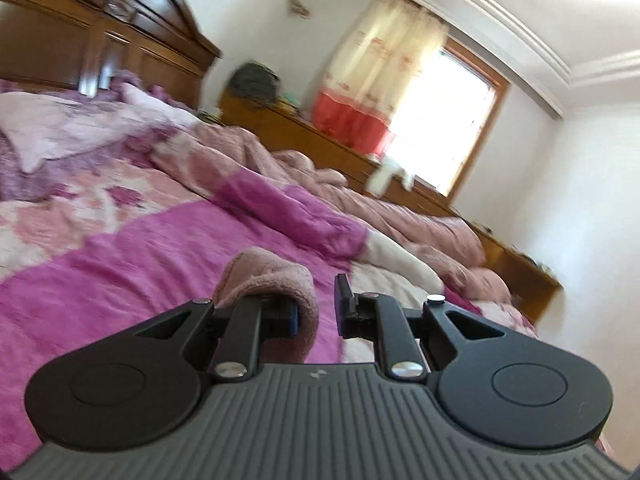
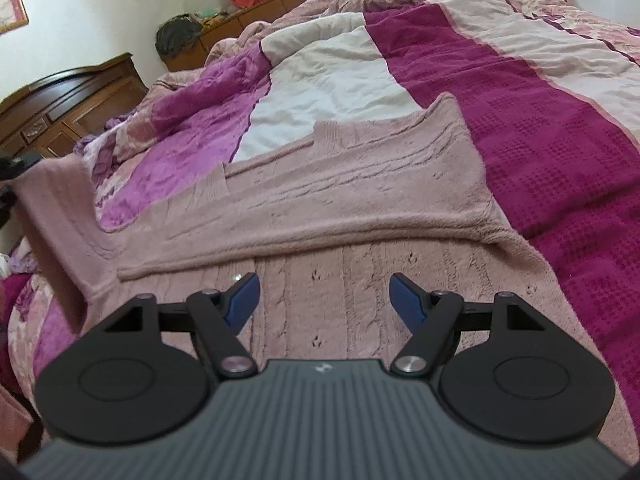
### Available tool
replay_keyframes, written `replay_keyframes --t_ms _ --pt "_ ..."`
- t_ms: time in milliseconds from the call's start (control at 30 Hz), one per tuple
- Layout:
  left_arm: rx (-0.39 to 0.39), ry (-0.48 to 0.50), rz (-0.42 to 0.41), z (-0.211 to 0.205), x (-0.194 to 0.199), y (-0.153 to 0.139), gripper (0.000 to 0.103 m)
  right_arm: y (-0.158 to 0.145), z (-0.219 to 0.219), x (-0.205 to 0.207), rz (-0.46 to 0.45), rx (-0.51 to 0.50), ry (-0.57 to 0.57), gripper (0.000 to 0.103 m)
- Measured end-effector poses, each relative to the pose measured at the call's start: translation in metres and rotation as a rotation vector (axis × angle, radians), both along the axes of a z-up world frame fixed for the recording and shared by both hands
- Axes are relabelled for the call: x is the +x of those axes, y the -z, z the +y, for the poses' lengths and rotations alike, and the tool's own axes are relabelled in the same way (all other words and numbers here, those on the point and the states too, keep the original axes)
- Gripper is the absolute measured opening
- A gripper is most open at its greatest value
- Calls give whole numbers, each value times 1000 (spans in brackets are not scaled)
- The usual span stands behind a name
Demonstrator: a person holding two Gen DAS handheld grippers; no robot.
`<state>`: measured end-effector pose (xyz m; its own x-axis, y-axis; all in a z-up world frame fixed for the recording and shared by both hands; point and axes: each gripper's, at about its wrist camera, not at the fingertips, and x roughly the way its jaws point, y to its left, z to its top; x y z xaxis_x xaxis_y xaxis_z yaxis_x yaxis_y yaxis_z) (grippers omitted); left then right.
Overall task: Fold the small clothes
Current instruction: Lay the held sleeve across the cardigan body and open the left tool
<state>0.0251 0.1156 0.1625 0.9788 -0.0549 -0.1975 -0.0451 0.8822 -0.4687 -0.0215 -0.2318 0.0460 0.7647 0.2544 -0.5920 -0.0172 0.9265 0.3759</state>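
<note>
Knitwear lies under you: the dusty-pink cable-knit sweater (image 2: 320, 200) is spread on the magenta-and-cream quilted bedspread (image 2: 540, 128), its long axis running left to right across your right gripper (image 2: 324, 300). That gripper hovers over the near panel with fingers spread and nothing between them. Your left gripper (image 1: 316, 308) has pink knit draped over one finger; the blur leaves it unclear whether it pinches. Your left hand seems nearer the lifted end.
</note>
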Motion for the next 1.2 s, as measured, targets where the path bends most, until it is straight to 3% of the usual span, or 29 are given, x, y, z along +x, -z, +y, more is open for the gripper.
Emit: replay_keyframes --t_ms 133,300,567,633,700,1000,1200 --pt "52 83 44 -50 17 13 18 -3 -3 -1 -16 -3 6 73" --pt "95 166 158 -100 33 49 19 0 -9 1 -10 15 19 73" --pt "156 247 341 -124 56 113 20 9 -15 4 16 34 33 73" --pt "140 270 386 -123 62 124 26 10 -14 4 20 37 32 73" --pt "119 291 413 -120 62 133 40 12 -14 4 23 36 31 73" --pt "126 328 430 -122 45 123 66 12 -14 3 23 37 31 73" --pt "225 278 507 -115 21 103 70 7 -11 3 7 32 21 73"
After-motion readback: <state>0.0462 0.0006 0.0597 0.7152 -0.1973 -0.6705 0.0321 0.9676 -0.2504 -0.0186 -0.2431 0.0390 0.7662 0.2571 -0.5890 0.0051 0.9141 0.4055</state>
